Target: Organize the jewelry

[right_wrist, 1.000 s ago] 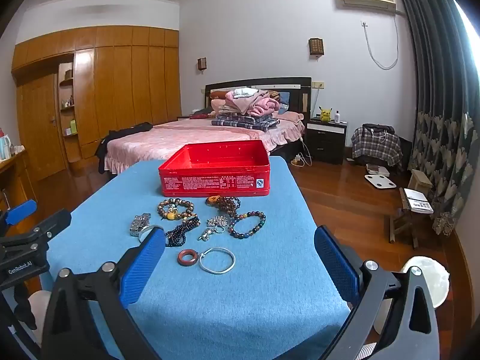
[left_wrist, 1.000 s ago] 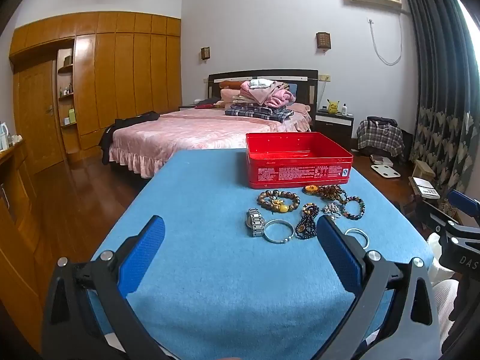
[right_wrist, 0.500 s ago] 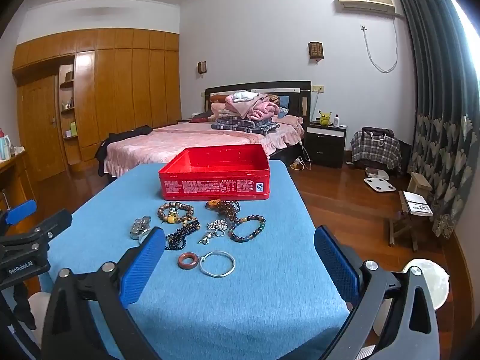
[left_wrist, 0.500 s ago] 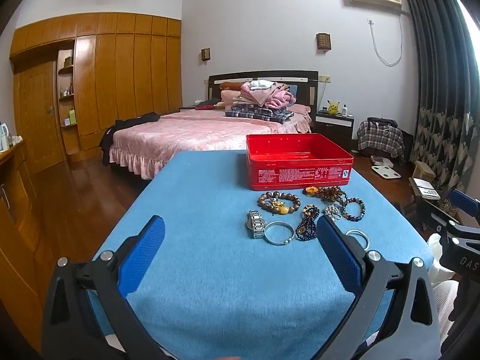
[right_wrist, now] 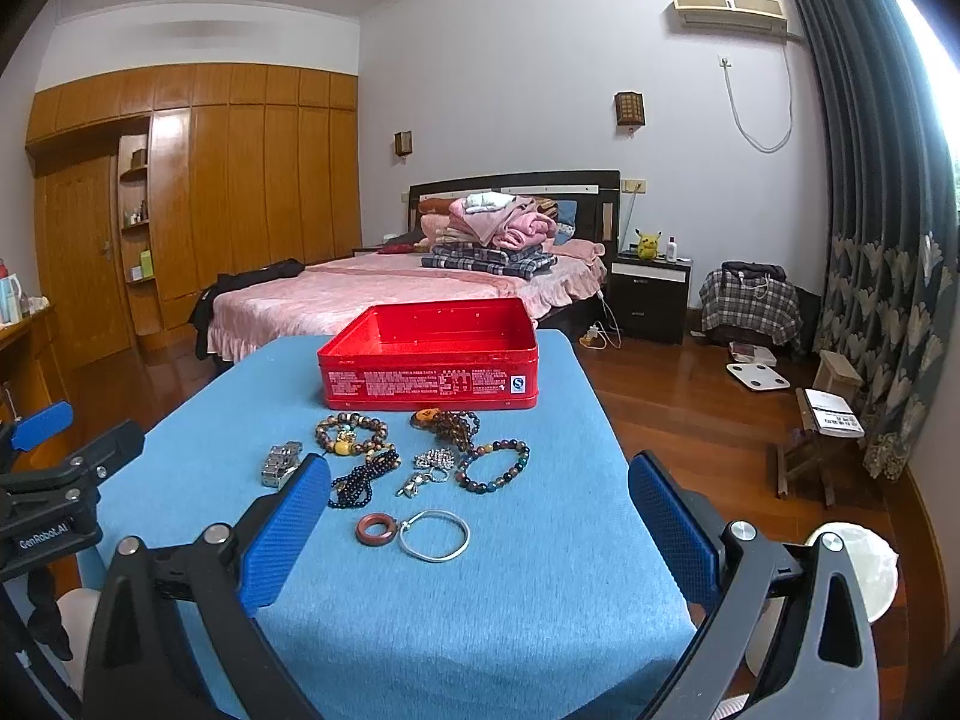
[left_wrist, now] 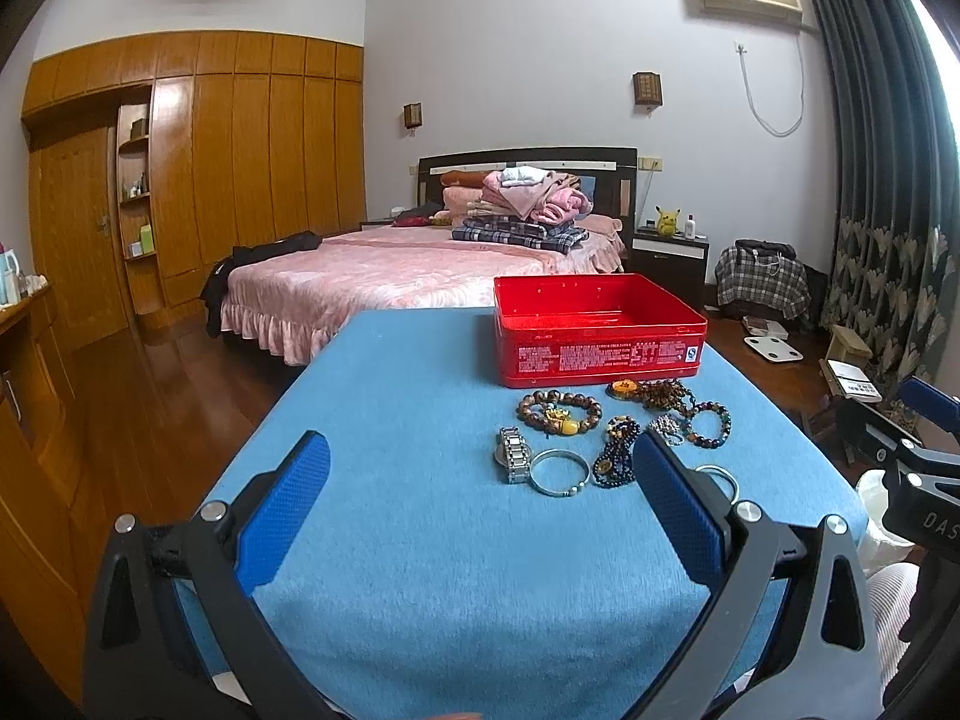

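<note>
An open, empty red tin box (left_wrist: 597, 330) (right_wrist: 429, 360) stands at the far end of a blue-covered table (left_wrist: 390, 420) (right_wrist: 540, 600). In front of it lie several pieces of jewelry: a brown bead bracelet (left_wrist: 558, 411) (right_wrist: 351, 435), a metal watch (left_wrist: 514, 455) (right_wrist: 281, 463), a silver bangle (left_wrist: 559, 473), a second silver bangle (right_wrist: 433, 535), a red ring (right_wrist: 376, 529), dark beads (right_wrist: 363, 474) and a multicoloured bead bracelet (right_wrist: 493, 466). My left gripper (left_wrist: 480, 498) is open and empty, short of the jewelry. My right gripper (right_wrist: 480, 510) is open and empty above the near bangle.
Beyond the table are a pink bed (left_wrist: 390, 276) with folded clothes, a wooden wardrobe (left_wrist: 210, 180), a nightstand (right_wrist: 651, 294) and curtains (right_wrist: 870, 240). A small stool (right_wrist: 822, 450) stands on the wood floor to the right.
My right gripper has risen and moved slightly forward, so the box and jewelry sit lower in its view. My left gripper has barely moved.
</note>
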Motion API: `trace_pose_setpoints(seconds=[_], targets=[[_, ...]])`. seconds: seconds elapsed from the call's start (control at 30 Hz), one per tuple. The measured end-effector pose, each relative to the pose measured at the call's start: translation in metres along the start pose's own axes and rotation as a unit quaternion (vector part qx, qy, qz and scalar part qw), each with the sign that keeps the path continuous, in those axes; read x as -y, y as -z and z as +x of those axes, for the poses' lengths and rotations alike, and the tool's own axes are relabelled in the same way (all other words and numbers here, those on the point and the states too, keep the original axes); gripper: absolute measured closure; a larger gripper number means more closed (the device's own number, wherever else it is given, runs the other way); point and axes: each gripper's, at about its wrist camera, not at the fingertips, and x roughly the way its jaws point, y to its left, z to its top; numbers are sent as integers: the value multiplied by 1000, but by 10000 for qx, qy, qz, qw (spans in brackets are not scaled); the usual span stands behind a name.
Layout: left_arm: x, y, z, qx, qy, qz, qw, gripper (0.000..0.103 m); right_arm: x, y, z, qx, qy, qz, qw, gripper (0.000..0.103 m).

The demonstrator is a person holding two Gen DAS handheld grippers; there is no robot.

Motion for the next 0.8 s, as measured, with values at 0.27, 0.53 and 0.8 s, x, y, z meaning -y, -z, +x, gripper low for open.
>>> trace_pose_setpoints(seconds=[0.27, 0.53, 0.8], targets=[[-1, 1, 0, 14, 0, 8, 10000, 5, 0, 0, -1, 8, 5, -3, 10000, 6], [-1, 1, 0, 18, 0, 7, 10000, 5, 0, 1, -1, 17, -1, -3, 10000, 6], [-1, 1, 0, 19, 1, 10, 10000, 5, 0, 1, -1, 17, 5, -7, 10000, 6]])
